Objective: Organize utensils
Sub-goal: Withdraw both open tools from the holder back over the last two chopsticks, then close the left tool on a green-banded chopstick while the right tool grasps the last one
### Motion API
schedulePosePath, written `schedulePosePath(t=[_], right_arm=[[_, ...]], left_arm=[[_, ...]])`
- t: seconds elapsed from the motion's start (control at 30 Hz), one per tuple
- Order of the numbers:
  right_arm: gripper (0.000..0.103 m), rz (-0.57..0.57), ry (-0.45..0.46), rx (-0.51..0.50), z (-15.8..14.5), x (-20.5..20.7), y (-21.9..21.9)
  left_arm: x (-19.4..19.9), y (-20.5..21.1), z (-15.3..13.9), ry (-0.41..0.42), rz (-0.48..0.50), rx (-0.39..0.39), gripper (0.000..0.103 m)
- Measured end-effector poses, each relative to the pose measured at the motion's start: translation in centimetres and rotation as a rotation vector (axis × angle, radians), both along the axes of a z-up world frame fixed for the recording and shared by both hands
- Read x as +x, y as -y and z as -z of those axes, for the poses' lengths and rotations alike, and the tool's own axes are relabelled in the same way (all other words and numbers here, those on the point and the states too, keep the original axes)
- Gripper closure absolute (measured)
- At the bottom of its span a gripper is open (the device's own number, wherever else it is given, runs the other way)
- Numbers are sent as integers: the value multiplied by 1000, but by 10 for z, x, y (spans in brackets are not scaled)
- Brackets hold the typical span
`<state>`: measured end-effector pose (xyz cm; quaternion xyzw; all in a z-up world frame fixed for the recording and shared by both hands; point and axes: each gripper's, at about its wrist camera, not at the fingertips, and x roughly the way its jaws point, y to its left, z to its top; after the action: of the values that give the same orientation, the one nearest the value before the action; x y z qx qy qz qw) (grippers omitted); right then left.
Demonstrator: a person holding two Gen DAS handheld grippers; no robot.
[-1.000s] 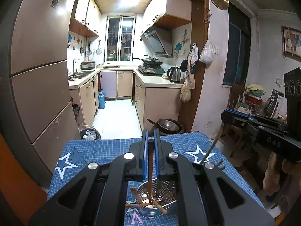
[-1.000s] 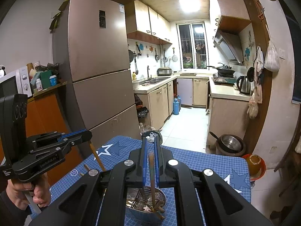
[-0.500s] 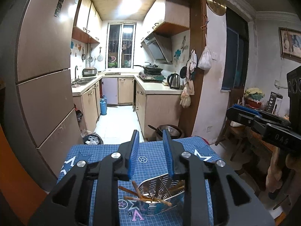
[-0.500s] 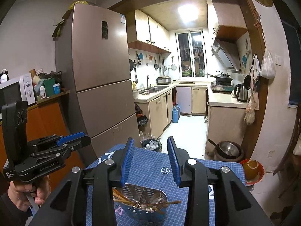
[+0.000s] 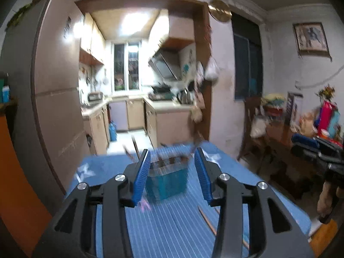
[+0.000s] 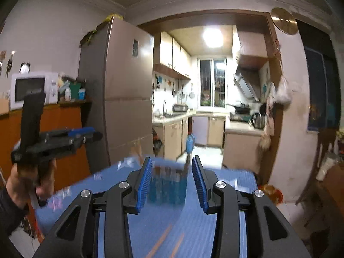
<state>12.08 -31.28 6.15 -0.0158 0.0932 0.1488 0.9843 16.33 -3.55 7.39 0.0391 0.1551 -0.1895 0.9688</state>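
A metal utensil basket (image 5: 166,180) with wooden chopsticks sticking out stands on the blue star-patterned mat (image 5: 172,225); it shows blurred in the right wrist view (image 6: 167,185) too. My left gripper (image 5: 172,177) is open and empty, held back from the basket. My right gripper (image 6: 172,180) is open and empty, also back from it. Loose chopsticks (image 5: 207,220) lie on the mat near me, also seen in the right wrist view (image 6: 160,239). The other gripper shows at each view's edge: the right one (image 5: 318,150) and the left one (image 6: 56,138).
A tall fridge (image 6: 126,99) stands left of the table. An orange cabinet (image 6: 64,146) carries a microwave (image 6: 32,89). The kitchen doorway (image 5: 133,107) lies ahead. Cluttered furniture (image 5: 301,124) stands to the right. Both views are motion-blurred.
Both grippers let go of their chopsticks into the basket, opened wide, and have pulled back and down toward the table; the basket now looks farther away.
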Motion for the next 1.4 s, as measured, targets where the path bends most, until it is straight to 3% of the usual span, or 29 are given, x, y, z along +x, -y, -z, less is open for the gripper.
schedulePosePath(t=[0.13, 0.23, 0.37, 0.5, 0.67, 0.77, 1.0, 1.23, 1.4], right_arm=[[65, 18, -151, -7, 85, -37, -5], [68, 16, -285, 17, 143, -48, -11], [70, 34, -374, 28, 189, -48, -25], [72, 53, -382, 10, 202, -44, -36], [89, 71, -395, -17, 210, -36, -40], [93, 83, -379, -41, 211, -37, -43], [95, 112, -373, -31, 213, -39, -31], [94, 95, -371, -20, 214, -38, -21], [94, 66, -357, -5, 216, -39, -16]], left_arm=[[-21, 14, 58, -100, 35, 52, 62], [-24, 15, 101, -219, 43, 24, 62], [-27, 20, 143, -328, 66, 6, 62], [-33, 41, 176, -392, 115, 29, 62], [-36, 53, 197, -434, 136, 31, 62], [-40, 56, 205, -450, 147, 27, 62], [-48, 74, 211, -462, 192, 39, 62], [-45, 90, 217, -464, 177, 53, 63], [-46, 92, 219, -440, 150, 80, 81]])
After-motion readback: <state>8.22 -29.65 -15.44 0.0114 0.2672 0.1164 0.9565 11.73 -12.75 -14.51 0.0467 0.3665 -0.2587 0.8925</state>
